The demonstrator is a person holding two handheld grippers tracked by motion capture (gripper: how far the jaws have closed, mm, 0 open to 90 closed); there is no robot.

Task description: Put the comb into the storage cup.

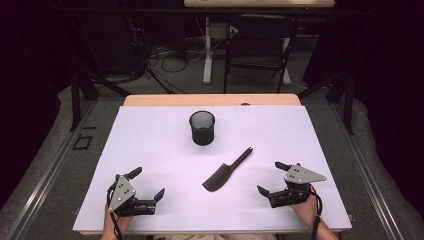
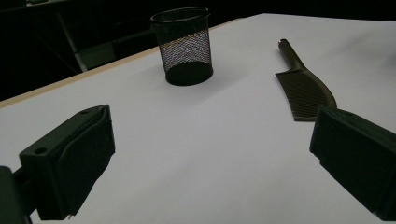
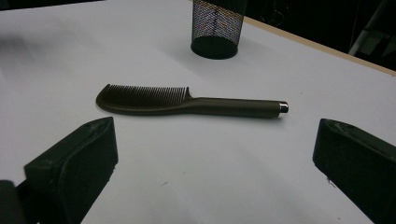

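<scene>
A dark comb [image 1: 225, 171] with a long handle lies flat on the white table top [image 1: 150, 145], its handle pointing up and to the right. A black mesh cup [image 1: 202, 128] stands upright behind it, nothing visible inside. My left gripper [image 1: 147, 184] rests near the front left edge, open and empty. My right gripper [image 1: 272, 178] rests at the front right, open and empty, close to the comb. In the left gripper view the mesh cup [image 2: 183, 45] and comb [image 2: 303, 88] lie ahead of the jaws. In the right gripper view the comb [image 3: 187, 102] lies crosswise ahead, with the mesh cup [image 3: 217, 28] beyond.
A wooden table edge [image 1: 210, 100] runs along the back of the white sheet. Beyond it stand a dark folding chair [image 1: 260, 45], a white desk leg [image 1: 207, 50] and cables on the floor. Metal rails [image 1: 45, 175] flank the table.
</scene>
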